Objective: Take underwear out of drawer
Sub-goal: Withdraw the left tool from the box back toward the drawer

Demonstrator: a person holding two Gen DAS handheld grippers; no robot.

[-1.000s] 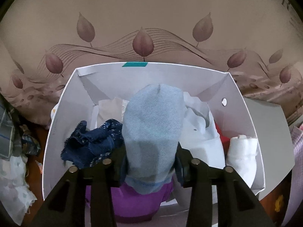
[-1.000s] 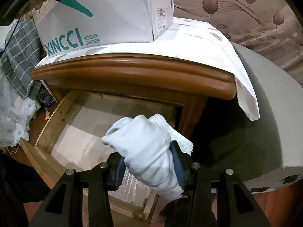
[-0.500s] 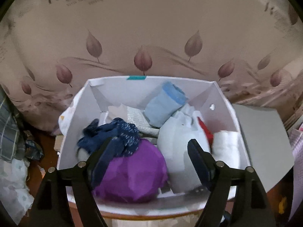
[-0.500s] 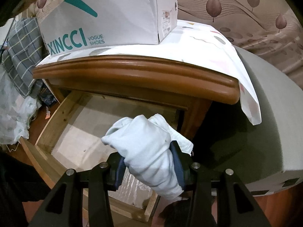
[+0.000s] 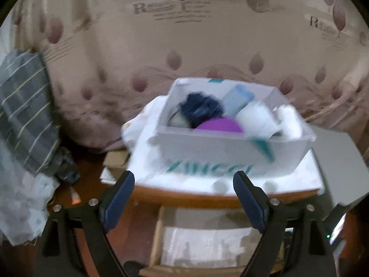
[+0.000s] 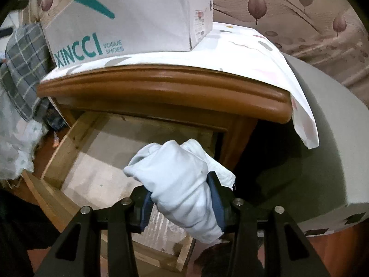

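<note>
Jaws of the left gripper are spreading wider with nothing between them, its 2 blue pads standing well apart in front of the white shoe box. That box sits on a white patterned cloth covering the top of a wooden nightstand, and it holds rolled underwear: a navy piece, a purple piece, a light blue roll and white pieces, all blurred in the left wrist view. Below the nightstand's rounded edge the drawer is pulled out, its pale paper-lined bottom showing. Over that open drawer the right gripper pinches a bundle of white underwear between its pads, the fabric bulging above and below them. A grey checked cloth hangs at the left, and a leaf-patterned mattress stands behind the box.
</note>
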